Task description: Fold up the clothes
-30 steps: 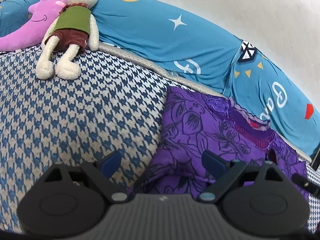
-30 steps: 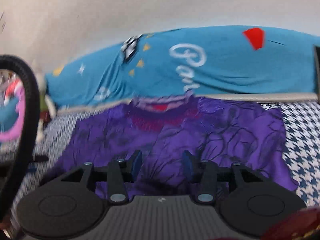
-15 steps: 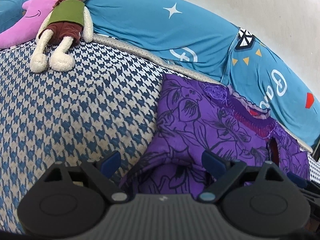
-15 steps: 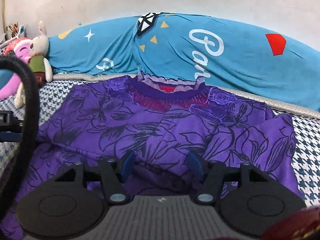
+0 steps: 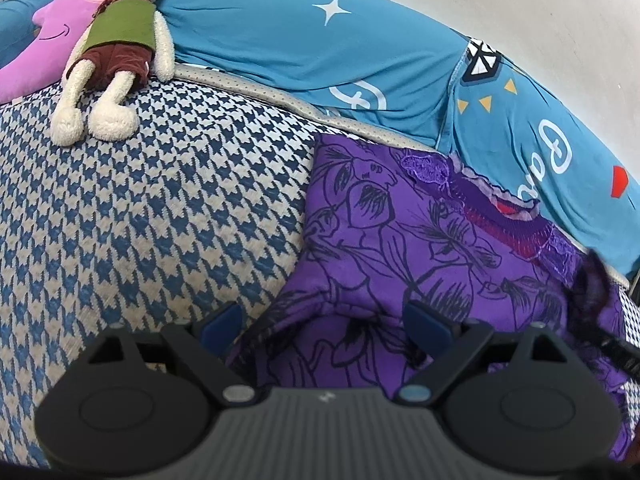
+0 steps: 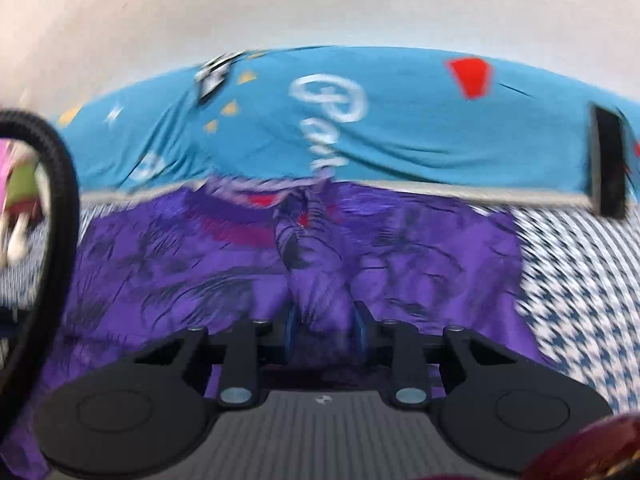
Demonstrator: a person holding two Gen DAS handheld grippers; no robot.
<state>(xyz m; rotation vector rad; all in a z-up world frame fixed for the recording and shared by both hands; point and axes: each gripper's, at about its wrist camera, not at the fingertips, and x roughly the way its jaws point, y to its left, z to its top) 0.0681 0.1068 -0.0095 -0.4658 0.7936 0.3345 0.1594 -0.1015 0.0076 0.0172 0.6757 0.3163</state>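
Purple blouse (image 5: 420,240) is spread on the houndstooth bed cover (image 5: 160,208), below a blue sheet (image 5: 280,40). A bunched ridge of it appears, through blur, to be pinched by the right gripper (image 6: 324,322). The left gripper (image 5: 324,320) is held wide open over its edge.

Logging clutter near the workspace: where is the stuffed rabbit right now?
In the left wrist view the stuffed rabbit lies at upper left on the houndstooth cover, leaning on the purple moon pillow, well left of the purple shirt.
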